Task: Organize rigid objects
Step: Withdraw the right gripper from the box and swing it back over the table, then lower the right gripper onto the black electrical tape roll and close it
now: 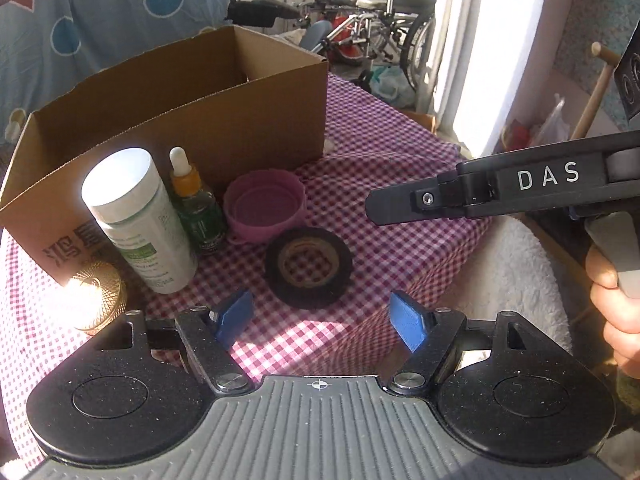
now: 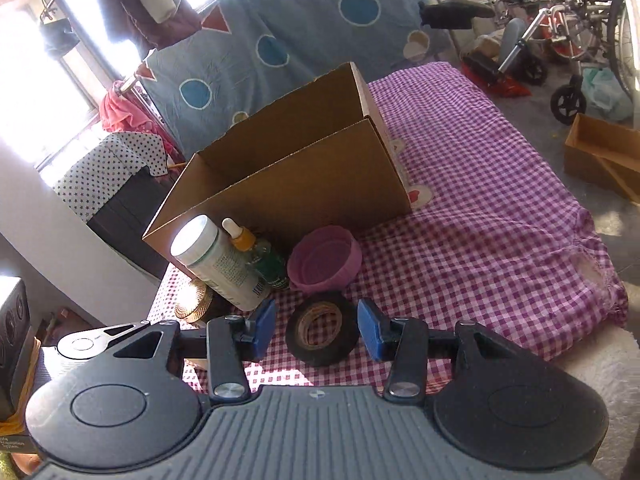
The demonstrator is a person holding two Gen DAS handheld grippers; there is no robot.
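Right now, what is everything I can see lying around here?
cardboard box: one, brown, open, at the back of the checked cloth.
white bottle: one, white, upright before the box.
dropper bottle: one, green with an orange collar, beside the white bottle.
pink cup: one, pink, right of the dropper bottle.
tape roll: one, black, lying flat, nearest the claws.
gold jar: one, left of the white bottle.
checked cloth: one, purple and white.
wheelchair: one, behind.
left claw: open.
right claw: open, tape roll ahead.
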